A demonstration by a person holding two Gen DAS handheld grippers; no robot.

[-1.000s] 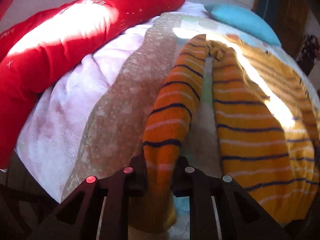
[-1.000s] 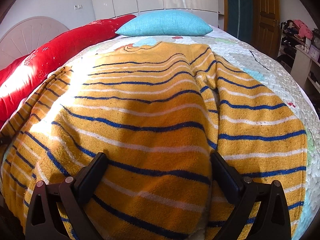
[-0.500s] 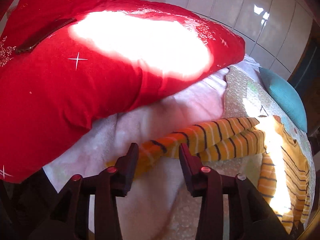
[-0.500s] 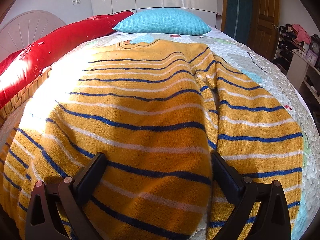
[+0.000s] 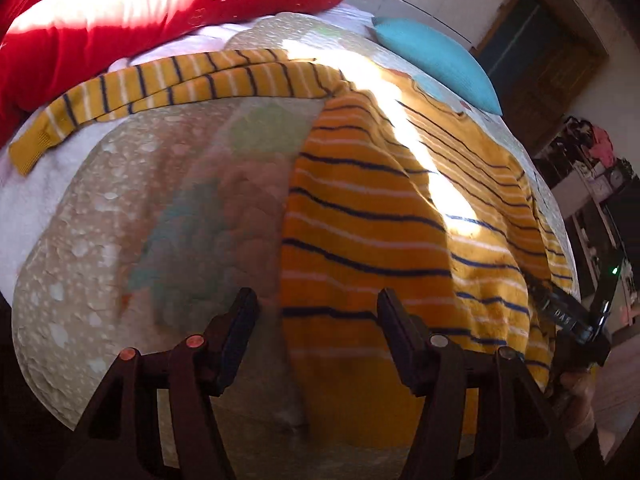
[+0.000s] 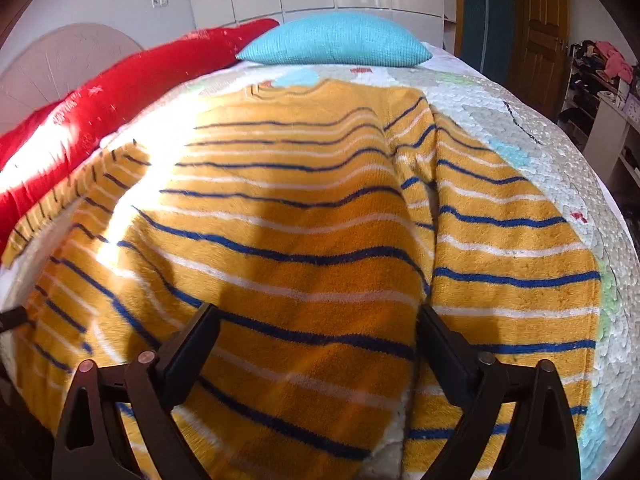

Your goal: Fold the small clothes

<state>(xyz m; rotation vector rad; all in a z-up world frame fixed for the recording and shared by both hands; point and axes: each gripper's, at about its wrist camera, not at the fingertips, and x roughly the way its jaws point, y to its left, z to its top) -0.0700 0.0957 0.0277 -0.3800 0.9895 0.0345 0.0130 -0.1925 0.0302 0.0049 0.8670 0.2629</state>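
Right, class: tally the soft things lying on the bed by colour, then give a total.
Yellow striped: 1, the sweater
Red: 1, the long pillow
Turquoise: 1, the cushion
Total: 3

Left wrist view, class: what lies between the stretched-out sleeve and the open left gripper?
Only bare quilt, pale and patterned. The sleeve lies along its far edge, and the left gripper hovers open at the sweater body's edge.

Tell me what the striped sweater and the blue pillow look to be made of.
Sweater: a soft, fuzzy knit, probably fleece-like yarn; its surface looks nappy and the blue stripes have furry edges, with a ribbed cuff on the sleeve. Pillow: matte woven or knitted fabric, with a fine regular grain; the fibre cannot be told.
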